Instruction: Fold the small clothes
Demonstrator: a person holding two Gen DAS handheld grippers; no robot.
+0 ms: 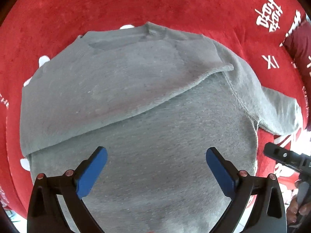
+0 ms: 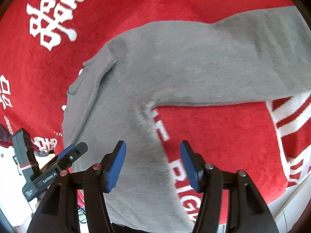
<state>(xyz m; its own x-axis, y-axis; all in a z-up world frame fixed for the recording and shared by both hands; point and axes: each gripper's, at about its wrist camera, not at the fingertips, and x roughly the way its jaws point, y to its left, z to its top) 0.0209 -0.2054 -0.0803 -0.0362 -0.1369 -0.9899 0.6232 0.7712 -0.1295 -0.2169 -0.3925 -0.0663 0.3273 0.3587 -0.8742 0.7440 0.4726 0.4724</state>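
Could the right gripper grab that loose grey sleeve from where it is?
Probably yes. The right gripper is open and holds nothing. The unfolded sleeve of the grey sweater lies flat on the red blanket just ahead, with nothing covering it.

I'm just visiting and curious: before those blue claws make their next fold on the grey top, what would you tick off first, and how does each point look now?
1. Left gripper open and holding nothing: ok.
2. Right gripper open and holding nothing: ok.
3. Grey sweater lying on the red blanket: ok.
4. One sleeve already folded across the body: ok.
5. Other sleeve folded in: not ok, it stretches out sideways over the blanket.
6. Bottom hem lying flat: cannot tell, the grippers hide it.
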